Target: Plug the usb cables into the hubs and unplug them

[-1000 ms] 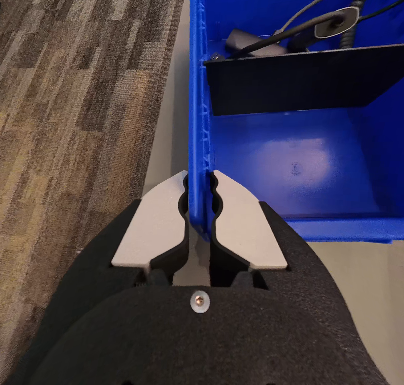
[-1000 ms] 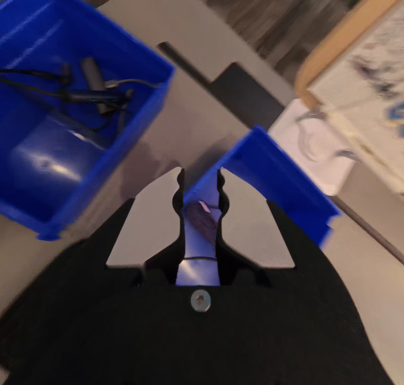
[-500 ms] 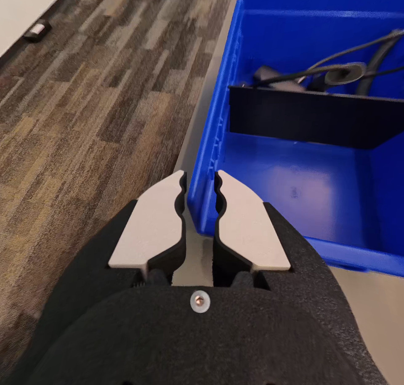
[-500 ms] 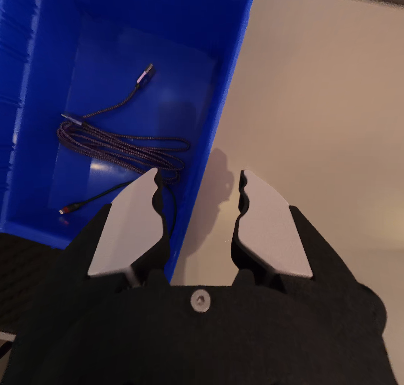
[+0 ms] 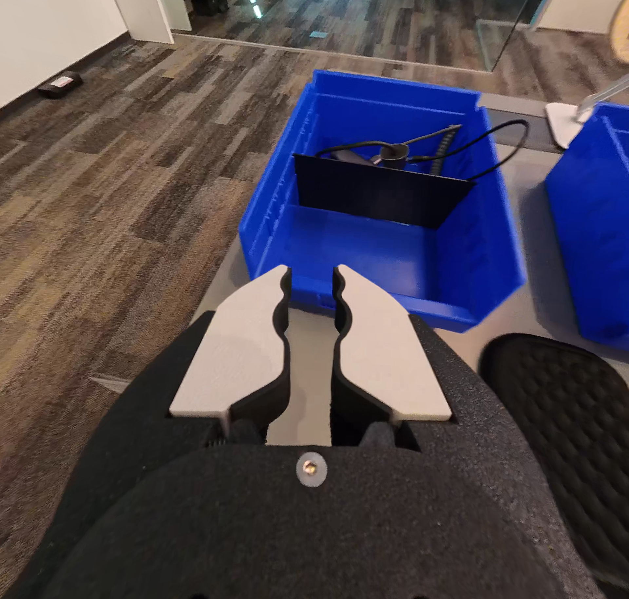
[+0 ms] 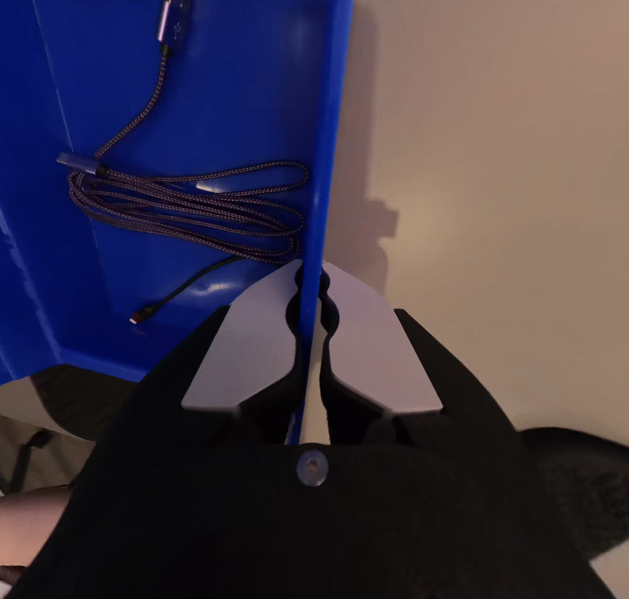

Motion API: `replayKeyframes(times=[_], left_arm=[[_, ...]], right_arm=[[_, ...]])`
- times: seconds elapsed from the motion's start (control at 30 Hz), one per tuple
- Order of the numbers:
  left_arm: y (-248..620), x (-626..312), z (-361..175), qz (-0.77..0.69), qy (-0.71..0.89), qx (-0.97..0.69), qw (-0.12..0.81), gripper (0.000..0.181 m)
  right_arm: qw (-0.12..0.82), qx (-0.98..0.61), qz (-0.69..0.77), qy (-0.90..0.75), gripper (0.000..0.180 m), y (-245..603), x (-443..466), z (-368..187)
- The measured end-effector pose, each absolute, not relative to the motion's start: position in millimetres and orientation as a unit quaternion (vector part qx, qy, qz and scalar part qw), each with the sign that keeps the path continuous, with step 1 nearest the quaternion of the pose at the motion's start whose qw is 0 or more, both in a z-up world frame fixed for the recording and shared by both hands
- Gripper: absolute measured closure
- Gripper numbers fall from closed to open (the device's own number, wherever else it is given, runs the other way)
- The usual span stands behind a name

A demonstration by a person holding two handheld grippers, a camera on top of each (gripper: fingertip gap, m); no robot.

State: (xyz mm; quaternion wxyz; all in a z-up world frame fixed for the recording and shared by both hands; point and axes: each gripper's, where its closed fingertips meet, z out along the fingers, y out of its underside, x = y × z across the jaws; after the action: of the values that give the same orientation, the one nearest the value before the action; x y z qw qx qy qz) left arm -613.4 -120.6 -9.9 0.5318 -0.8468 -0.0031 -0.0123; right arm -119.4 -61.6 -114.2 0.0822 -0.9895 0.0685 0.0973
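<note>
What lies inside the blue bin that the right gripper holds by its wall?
Inside the blue bin lie a coiled purple braided cable and a thin black cable. The right gripper hides the near corner, so anything there cannot be seen.

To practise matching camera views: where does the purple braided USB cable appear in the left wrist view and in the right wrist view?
Left wrist view: not visible.
Right wrist view: the purple braided USB cable lies coiled on the bin floor, left of centre.
Shared landmark: the blue bin at the left view's right edge; in the right view the right gripper clamps its wall.
</note>
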Motion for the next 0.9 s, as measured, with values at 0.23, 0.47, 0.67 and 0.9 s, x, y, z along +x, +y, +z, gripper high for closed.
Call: replayKeyframes(times=[0.23, 0.47, 0.67, 0.9], left_arm=[[-151, -588, -24, -0.021, 0.01, -0.854, 0.519, 0.159], [-156, -557, -19, -0.017, 0.02, -0.851, 0.524, 0.16], [-147, -526, -17, 0.005, 0.035, -0.855, 0.517, 0.161], [-141, -498, -7, 0.022, 0.044, -0.854, 0.519, 0.161]], right_arm=[[0.085, -0.992, 0.093, 0.025, 0.176, -59, -46, -110], [0.094, -0.99, 0.102, 0.035, 0.176, -82, 65, -115], [0.111, -0.985, 0.102, 0.078, 0.175, -119, 186, -120], [0.115, -0.983, 0.089, 0.108, 0.175, -180, 302, -121]])
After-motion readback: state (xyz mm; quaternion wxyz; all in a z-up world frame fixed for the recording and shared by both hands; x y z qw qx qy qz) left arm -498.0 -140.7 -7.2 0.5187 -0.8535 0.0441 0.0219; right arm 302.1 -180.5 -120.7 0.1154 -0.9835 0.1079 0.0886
